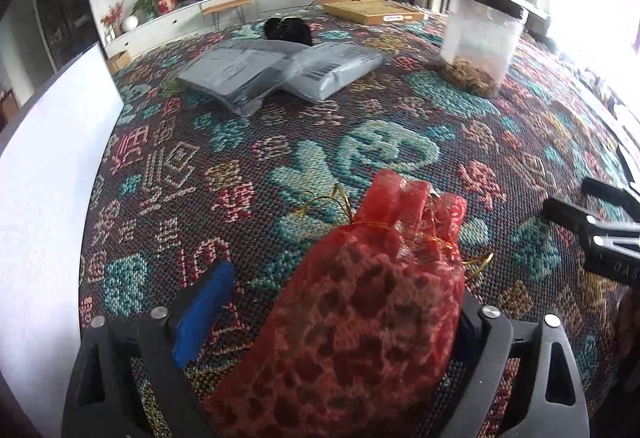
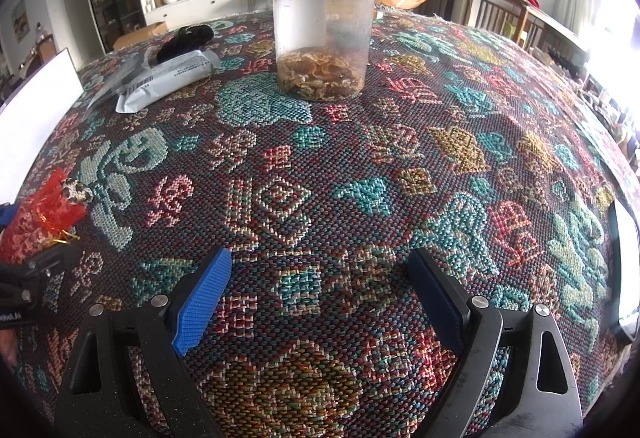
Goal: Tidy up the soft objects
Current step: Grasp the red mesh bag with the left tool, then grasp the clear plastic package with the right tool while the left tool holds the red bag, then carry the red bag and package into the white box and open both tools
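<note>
A red mesh drawstring pouch [image 1: 360,302] with a spotted soft thing inside lies between the fingers of my left gripper [image 1: 340,302], leaning against the right finger. The left blue pad [image 1: 204,314] stands apart from it, so the jaws are open. Gold cord ends [image 1: 324,201] trail from its gathered neck. The pouch also shows at the left edge of the right wrist view [image 2: 36,222]. My right gripper [image 2: 324,278] is open and empty above the patterned tablecloth [image 2: 360,173]; its black fingers show at the right edge of the left wrist view [image 1: 592,222].
A clear plastic jar with a black lid [image 2: 324,29] stands mid-table, dried bits in its bottom. Two grey mailer bags [image 1: 280,69] and a black soft item [image 1: 288,29] lie at the far side. A white board [image 1: 44,205] stands at the left. A flat cardboard box [image 1: 372,11] lies far back.
</note>
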{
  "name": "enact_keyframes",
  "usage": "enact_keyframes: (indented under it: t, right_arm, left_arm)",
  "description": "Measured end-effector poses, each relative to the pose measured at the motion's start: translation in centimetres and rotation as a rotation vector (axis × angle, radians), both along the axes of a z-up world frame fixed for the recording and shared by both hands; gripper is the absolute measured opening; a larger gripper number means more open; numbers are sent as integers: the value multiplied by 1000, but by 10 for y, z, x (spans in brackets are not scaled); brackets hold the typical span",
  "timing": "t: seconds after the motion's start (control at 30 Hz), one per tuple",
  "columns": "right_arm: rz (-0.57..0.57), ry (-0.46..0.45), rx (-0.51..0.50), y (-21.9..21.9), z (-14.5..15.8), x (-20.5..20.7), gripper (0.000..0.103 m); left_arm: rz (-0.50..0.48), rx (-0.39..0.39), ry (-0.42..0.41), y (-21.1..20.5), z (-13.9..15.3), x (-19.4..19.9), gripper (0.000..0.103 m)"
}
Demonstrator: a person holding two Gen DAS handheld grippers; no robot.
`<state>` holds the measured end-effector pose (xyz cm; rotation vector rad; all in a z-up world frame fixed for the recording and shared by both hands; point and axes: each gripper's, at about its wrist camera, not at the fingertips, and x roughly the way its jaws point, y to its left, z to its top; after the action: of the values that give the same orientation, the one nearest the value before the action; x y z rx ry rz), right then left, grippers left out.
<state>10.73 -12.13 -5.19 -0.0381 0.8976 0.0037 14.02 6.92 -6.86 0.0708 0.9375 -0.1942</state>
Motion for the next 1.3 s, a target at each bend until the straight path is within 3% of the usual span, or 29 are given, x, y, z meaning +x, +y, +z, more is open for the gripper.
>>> enact_keyframes:
  t: [0.1, 0.17, 0.23, 0.3, 0.37, 0.43, 0.57, 0.67, 0.7, 0.73, 0.8, 0.83, 0.9, 1.07, 1.2, 1.3]
  right_arm:
    - [65, -30, 37, 15, 15, 0, 91]
    - [142, -70, 40, 35, 37, 13, 91]
    - [241, -84, 19, 63, 63, 40, 91]
    - [343, -53, 20, 96, 83, 77, 91]
    - [428, 11, 50, 131, 92, 117, 91]
    - [474, 93, 64, 163, 88, 156, 91]
    - [493, 212, 25, 215, 56, 215, 91]
    - [490, 348, -23, 237, 15, 238, 91]
    - [503, 351, -37, 242, 8, 237, 91]
    - [529, 335, -19, 245, 6, 235, 87]
    - [548, 324, -59, 249, 4, 225, 50]
    - [554, 315, -40, 248, 9, 220, 16]
    - [494, 300, 44, 232, 26, 215, 13]
    - [498, 96, 228, 167, 111, 170, 12]
    - [415, -34, 267, 82, 175, 124, 13]
    - [291, -74, 250, 3, 197, 99, 13]
  left_arm:
    - [90, -35, -23, 21, 5, 1, 57]
    - [115, -52, -35, 31, 4, 2, 57]
    - [99, -73, -36, 31, 3, 3, 62]
    - [45, -88, -19, 25, 1, 4, 89]
    - [3, -54, 0, 15, -3, 6, 99]
    - [-1, 6, 5, 6, -5, 8, 100]
    - [1, -17, 5, 8, -6, 7, 101]
    - [0, -14, 6, 6, -6, 7, 101]
    - [1, -16, 5, 6, -6, 7, 101]
    - [1, -18, 5, 8, -6, 8, 101]
    - [1, -20, 5, 8, -7, 9, 101]
    - [1, -19, 5, 8, -7, 10, 101]
    - [1, -19, 5, 8, -7, 9, 101]
    - [2, -7, 4, 8, -8, 10, 103]
    - [1, 0, 4, 7, -7, 9, 103]
    - [-17, 0, 67, 3, -2, 9, 103]
